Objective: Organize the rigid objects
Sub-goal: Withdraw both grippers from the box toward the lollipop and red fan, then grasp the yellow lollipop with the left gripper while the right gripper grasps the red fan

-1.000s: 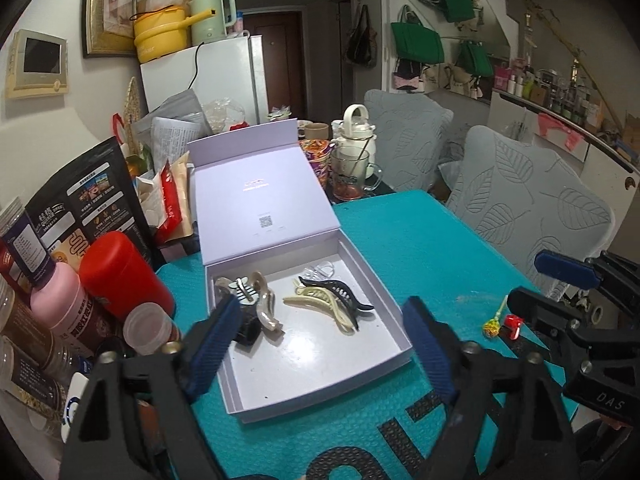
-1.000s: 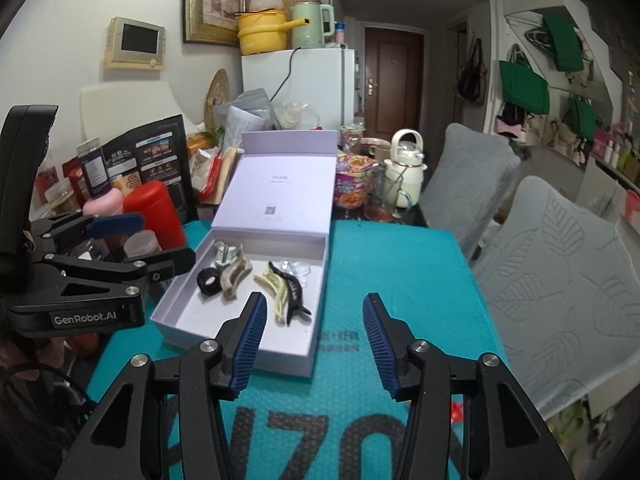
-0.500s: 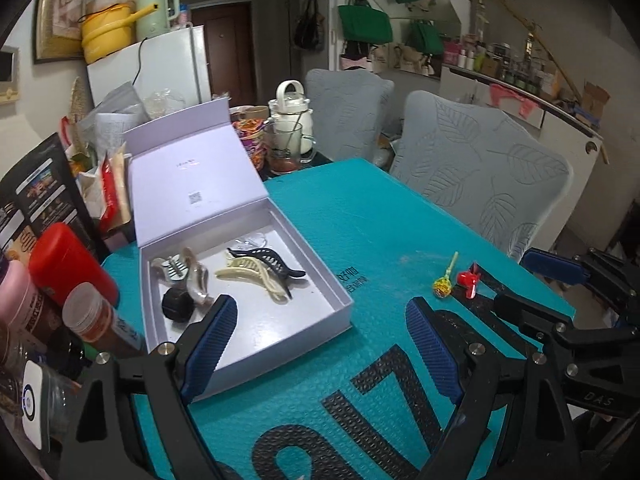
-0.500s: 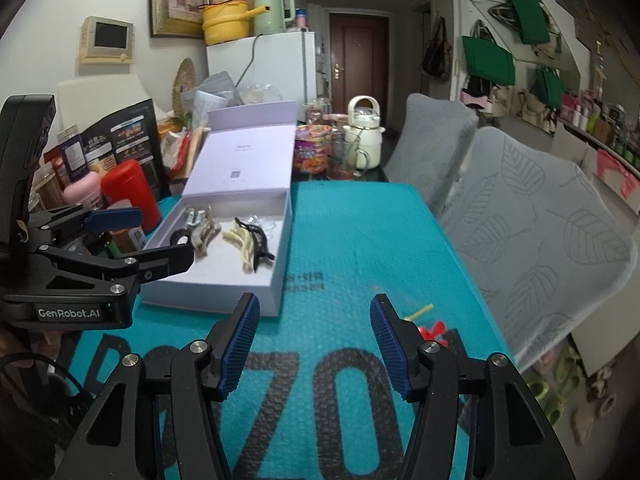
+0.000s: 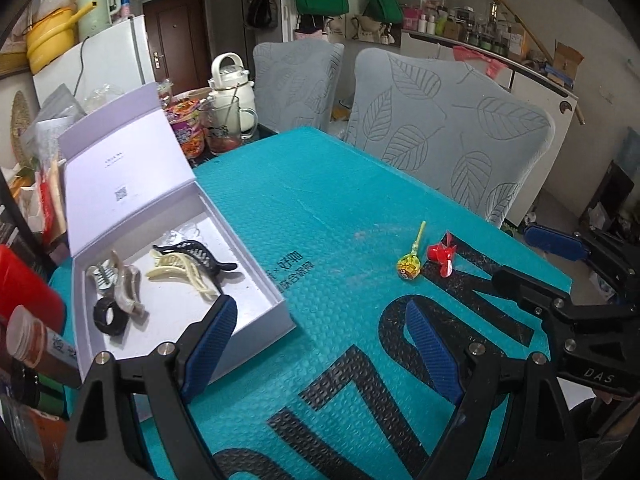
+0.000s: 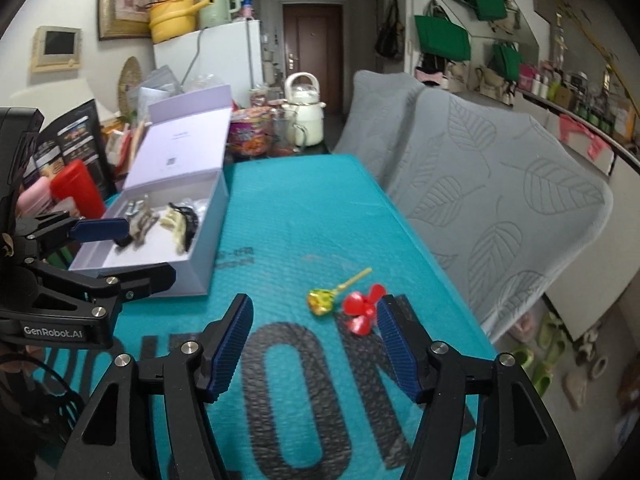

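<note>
Two strays remain on the teal mat [image 6: 304, 216] — lollipop [image 6: 321, 300] and red propeller toy [image 6: 362, 312] at 12 o'clock of my right gripper [image 6: 316, 346], jaws opening, nothing between; left gripper [image 5: 320, 344] wide and empty, box [image 5: 260, 280] of hair clips [image 5: 176, 268] at its 10 o'clock.

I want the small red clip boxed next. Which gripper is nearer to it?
Right. The right gripper is opening just short of the red clip; the left gripper hangs near the box.
</note>
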Action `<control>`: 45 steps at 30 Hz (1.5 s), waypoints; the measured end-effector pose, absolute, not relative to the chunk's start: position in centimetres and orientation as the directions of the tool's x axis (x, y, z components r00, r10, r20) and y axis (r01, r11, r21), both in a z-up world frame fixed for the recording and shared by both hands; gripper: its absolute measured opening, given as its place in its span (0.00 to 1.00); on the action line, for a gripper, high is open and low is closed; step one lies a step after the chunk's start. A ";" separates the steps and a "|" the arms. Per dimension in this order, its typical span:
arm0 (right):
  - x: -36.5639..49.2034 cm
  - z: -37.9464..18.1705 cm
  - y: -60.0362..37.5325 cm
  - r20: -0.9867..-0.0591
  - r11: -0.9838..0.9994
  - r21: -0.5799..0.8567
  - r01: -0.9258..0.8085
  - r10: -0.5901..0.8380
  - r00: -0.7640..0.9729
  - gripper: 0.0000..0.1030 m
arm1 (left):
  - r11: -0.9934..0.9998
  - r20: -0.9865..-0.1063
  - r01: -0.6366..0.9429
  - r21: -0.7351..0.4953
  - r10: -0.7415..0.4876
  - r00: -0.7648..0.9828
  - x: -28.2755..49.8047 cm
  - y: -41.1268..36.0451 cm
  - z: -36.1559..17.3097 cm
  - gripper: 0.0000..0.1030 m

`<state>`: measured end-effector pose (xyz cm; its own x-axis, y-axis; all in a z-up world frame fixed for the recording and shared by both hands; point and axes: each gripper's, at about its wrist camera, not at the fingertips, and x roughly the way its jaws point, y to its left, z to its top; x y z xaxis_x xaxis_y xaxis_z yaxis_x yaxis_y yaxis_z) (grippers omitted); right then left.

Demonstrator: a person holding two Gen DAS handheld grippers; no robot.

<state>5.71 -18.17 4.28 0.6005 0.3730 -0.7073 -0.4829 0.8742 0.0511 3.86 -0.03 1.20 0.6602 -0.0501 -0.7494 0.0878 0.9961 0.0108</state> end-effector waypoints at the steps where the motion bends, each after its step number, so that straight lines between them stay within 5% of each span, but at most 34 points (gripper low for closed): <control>1: 6.0 4.0 -18.4 -0.710 0.877 0.057 -0.477 0.371 0.598 0.63 | 0.996 -0.753 0.093 0.003 -0.059 0.656 4.2 -0.1 1.0 0.85; 33: 15.2 -5.4 -18.8 -0.847 0.885 0.100 -0.455 0.316 0.428 0.70 | 0.979 -0.798 0.199 -0.033 -0.146 0.585 11.6 -2.1 -3.7 0.85; 36: 15.3 -5.7 -19.1 -0.853 0.888 0.090 -0.450 0.302 0.425 0.51 | 0.975 -0.797 0.216 -0.041 -0.163 0.581 11.7 -2.6 -4.1 0.85; 45: 14.4 -5.4 -21.6 -0.839 0.905 0.100 -0.414 0.300 0.454 0.45 | 0.956 -0.792 0.291 -0.043 -0.210 0.573 12.3 -4.6 -5.0 0.85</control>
<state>14.43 -21.60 -5.42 0.4543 0.3002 -0.8388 -0.4141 0.9048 0.0996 12.34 -4.58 -5.02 0.5733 -0.2098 -0.7920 0.2906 0.9559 -0.0429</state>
